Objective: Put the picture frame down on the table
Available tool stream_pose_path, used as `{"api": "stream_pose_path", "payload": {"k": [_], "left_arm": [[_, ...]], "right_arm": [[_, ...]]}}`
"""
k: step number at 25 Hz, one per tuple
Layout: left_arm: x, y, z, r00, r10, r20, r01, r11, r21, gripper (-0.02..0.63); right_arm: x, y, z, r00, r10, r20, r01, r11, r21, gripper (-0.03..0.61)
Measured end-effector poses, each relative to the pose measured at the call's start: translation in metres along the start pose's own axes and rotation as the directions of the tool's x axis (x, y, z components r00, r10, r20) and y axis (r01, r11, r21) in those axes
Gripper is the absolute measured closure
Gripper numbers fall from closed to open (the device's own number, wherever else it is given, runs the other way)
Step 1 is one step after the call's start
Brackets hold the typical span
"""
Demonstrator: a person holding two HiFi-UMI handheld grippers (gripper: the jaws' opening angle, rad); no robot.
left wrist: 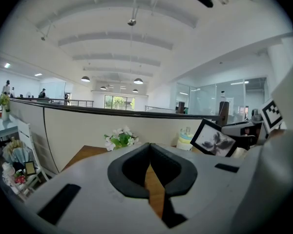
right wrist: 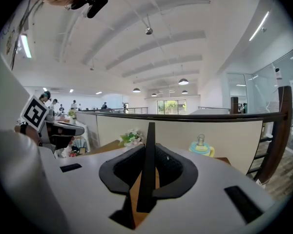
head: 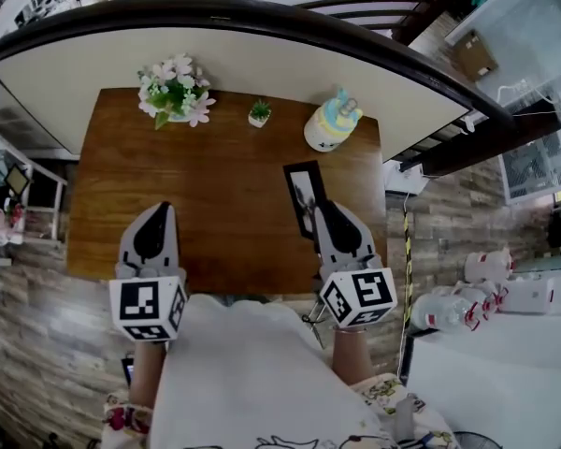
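A black picture frame (head: pixel 304 195) with a dark flower print stands tilted over the right part of the brown wooden table (head: pixel 215 185). My right gripper (head: pixel 323 209) is shut on its near lower edge. In the right gripper view the frame (right wrist: pixel 147 160) shows edge-on as a thin black bar between the pads. In the left gripper view the frame (left wrist: pixel 213 139) shows its face at the right. My left gripper (head: pixel 157 211) hovers over the table's near left part, shut and holding nothing.
At the table's far edge stand a vase of white and pink flowers (head: pixel 175 90), a small potted plant (head: pixel 259 112) and a pale blue and yellow bottle-like ornament (head: pixel 334 120). A curved white wall with a dark rail (head: pixel 262 12) runs behind. White containers (head: pixel 486 283) sit at the right.
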State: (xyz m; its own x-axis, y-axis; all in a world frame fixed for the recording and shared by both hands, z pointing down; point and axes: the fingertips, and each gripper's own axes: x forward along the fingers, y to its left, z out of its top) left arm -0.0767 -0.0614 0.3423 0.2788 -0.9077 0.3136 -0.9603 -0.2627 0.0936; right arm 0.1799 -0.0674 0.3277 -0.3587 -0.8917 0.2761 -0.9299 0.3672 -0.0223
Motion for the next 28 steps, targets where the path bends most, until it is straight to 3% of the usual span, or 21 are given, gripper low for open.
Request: {"api": "stream_pose_path", "payload": {"k": [7, 28], "left_arm": [[-0.003, 0.003, 0.007, 0.999, 0.033, 0.022, -0.033, 0.999, -0.004, 0.611], [0.006, 0.006, -0.004, 0.999, -0.032, -0.026, 0.032, 0.999, -0.006, 0.611]], "right_arm": [[0.006, 0.000, 0.005, 0.999, 0.033, 0.001, -0.033, 0.999, -0.016, 0.518], [0.021, 0.018, -0.001, 0.998, 0.053, -0.032, -0.052, 0.998, 0.040, 0.518]]}}
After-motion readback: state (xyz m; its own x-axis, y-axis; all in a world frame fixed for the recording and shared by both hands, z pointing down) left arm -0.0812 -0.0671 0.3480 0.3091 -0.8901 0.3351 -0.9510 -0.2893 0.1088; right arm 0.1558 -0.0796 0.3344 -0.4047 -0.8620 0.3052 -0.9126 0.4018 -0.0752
